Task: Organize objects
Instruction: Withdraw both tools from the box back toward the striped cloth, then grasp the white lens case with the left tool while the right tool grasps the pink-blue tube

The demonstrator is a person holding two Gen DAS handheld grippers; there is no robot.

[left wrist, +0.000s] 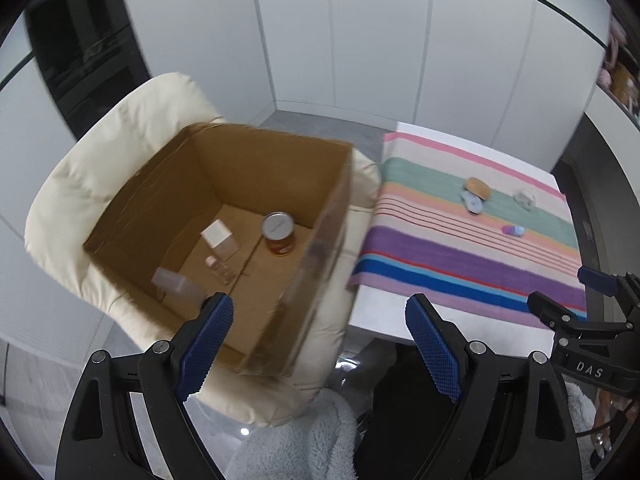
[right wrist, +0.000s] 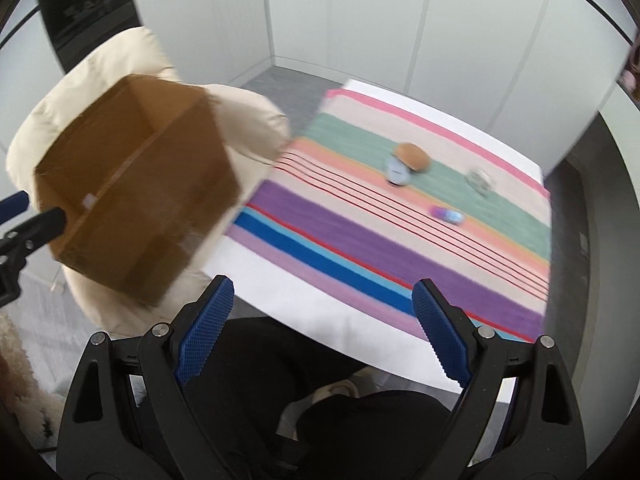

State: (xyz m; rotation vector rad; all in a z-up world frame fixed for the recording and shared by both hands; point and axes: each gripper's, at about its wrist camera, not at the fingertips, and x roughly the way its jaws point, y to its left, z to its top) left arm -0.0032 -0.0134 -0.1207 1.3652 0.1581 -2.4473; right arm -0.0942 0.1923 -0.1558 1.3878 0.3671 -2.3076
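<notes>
An open cardboard box [left wrist: 168,184] sits on a cream chair [left wrist: 80,184]; it also shows in the right wrist view [right wrist: 132,204]. Inside lie a can [left wrist: 279,233], a white-capped bottle [left wrist: 219,240], a small pink-capped bottle [left wrist: 219,267] and a clear bottle [left wrist: 176,286]. On the striped cloth [left wrist: 460,264] lie a bun-like object [left wrist: 479,187], a light-blue round object [left wrist: 472,202], a clear round object [left wrist: 525,199] and a small purple-blue item [left wrist: 513,231]. My left gripper [left wrist: 320,344] is open and empty above the box's near edge. My right gripper [right wrist: 322,328] is open and empty above the table's near edge.
The striped cloth [right wrist: 400,232] covers a white table [right wrist: 360,340]. The right gripper shows at the left wrist view's right edge [left wrist: 580,304]. A fluffy grey fabric [left wrist: 304,440] and dark clothing [right wrist: 320,420] lie below the grippers. White cabinet panels [left wrist: 360,40] stand behind.
</notes>
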